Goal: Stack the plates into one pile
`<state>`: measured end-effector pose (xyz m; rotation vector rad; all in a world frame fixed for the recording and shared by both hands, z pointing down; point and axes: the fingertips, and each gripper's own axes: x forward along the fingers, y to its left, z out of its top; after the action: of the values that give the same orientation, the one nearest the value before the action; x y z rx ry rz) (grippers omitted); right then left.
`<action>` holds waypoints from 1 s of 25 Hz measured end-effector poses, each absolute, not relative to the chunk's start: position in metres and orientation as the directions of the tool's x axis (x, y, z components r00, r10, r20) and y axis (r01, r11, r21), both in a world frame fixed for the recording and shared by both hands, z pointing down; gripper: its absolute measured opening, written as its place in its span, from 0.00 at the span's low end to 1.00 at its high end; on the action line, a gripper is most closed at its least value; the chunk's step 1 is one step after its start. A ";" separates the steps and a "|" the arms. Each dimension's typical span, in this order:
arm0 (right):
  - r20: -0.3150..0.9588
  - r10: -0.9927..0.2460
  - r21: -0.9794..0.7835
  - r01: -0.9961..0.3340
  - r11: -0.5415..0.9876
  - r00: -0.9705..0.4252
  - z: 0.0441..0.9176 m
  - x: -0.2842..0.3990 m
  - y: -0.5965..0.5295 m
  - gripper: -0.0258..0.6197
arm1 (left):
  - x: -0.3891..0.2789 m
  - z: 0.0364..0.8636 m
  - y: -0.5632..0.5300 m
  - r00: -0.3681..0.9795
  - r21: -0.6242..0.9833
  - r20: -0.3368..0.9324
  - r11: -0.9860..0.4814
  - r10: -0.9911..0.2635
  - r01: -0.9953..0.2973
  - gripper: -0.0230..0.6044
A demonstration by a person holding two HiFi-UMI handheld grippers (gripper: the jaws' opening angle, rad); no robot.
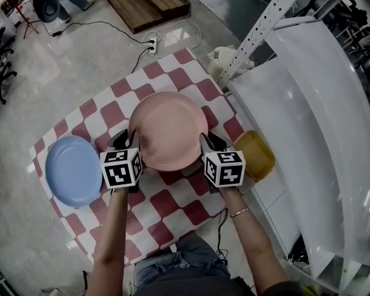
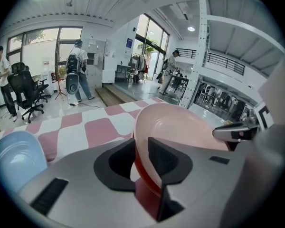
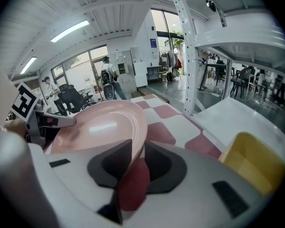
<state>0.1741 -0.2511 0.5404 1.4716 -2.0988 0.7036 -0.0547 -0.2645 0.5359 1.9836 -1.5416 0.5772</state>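
Checked surface (image 1: 172, 196): pink plate (image 1: 168, 130) mid-cloth, blue plate (image 1: 73, 169) well left, yellow plate (image 1: 254, 155) at the right edge. Looks like pink is being set down as the pile base. Left hand-held gripper (image 1: 124, 142) jaws are opening around the rim; right hand-held gripper (image 1: 211, 142) is clamped on the opposite rim. Next: release right, fetch blue or yellow.

Pink plate (image 1: 169, 130) mid-cloth (image 1: 191, 211); blue plate (image 1: 73, 169) left; yellow plate (image 1: 254, 155) at cloth's right edge.
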 end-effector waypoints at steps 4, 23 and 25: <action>0.639 -0.709 -0.126 -0.950 0.285 -0.298 0.540 0.175 -0.252 0.17 | -0.054 0.537 -0.265 0.256 0.162 0.640 -0.199 -0.725 -0.967 0.19; 0.579 -0.762 -0.091 -0.952 0.293 -0.290 0.512 0.169 -0.250 0.17 | -0.059 0.535 -0.252 0.238 0.144 0.649 -0.191 -0.723 -0.971 0.25; 0.559 -0.767 -0.101 -0.944 0.313 -0.314 0.503 0.161 -0.249 0.17 | -0.063 0.531 -0.249 0.229 0.148 0.640 -0.176 -0.734 -0.973 0.25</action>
<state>0.1607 -0.2491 0.5032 1.5207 -2.1761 0.5877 -0.0632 -0.2485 0.5309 1.9764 -1.5623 0.5892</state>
